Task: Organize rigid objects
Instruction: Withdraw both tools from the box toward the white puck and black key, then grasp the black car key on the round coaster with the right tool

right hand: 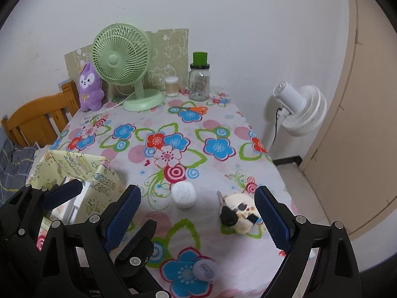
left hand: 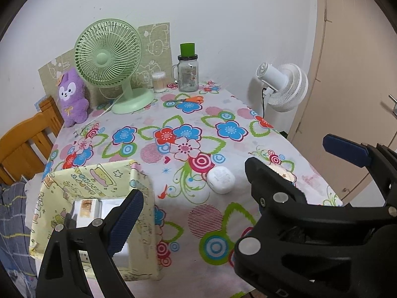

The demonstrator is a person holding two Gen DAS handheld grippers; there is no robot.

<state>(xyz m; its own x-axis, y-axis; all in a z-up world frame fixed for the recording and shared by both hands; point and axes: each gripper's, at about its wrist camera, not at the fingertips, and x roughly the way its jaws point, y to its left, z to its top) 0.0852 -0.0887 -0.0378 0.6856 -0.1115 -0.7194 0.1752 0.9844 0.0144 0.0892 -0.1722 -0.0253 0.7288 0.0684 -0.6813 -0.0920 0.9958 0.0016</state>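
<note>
A white earbud case lies on the flowered tablecloth. To its right is a cream round keychain with black parts. A small grey round thing sits near the front edge. My right gripper stands open just short of the case and keychain, and the keychain is close to its right pad. My left gripper is open beside it. Its left finger hangs over the yellow patterned box, which holds a few items. The two grippers overlap.
Along the back wall stand a green desk fan, a purple plush, a tub of cotton swabs and a glass jar with a green lid. Orange scissors lie near the jar. A wooden chair stands left, a white floor fan right.
</note>
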